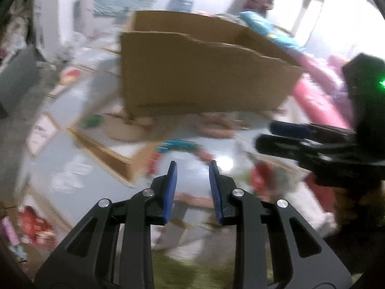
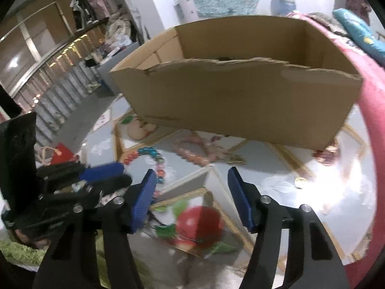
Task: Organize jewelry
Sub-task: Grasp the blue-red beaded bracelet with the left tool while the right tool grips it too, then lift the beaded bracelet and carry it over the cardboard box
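We have both grippers low over the printed mat [image 2: 276, 159], angled down toward the jewelry that lies in front of the cardboard box [image 2: 235, 101].

Left gripper [image 1: 193, 168]: blue pads stand a narrow gap apart with nothing between them. No grip. Its view is badly blurred, so detail on the mat is poor there.

Right gripper [image 2: 190, 175]: pads spread wider, also empty. The mat's red apple print shows through the gap.

Task items, all loose on the mat and none held:
- colourful bead bracelet [image 2: 154, 159] lies just ahead of our right gripper's left pad and near the left gripper's tips
- pink bead necklace [image 2: 192, 149] lies further on, close under the box's front wall
- a small dark red piece [image 2: 326, 155] sits by the box's right corner; we cannot tell what it is

The box is open-topped with a torn front edge. We read it as the drop target, which is why the jewelry is staged right in front of it. We cannot see any contents from here.

Both tools converge on the colourful bracelet. We judge this as the approach for a pick, not yet made. Risk: beads are round and strung loosely, so a pinch on one bead may slip. The two grippers are also close enough to clash.
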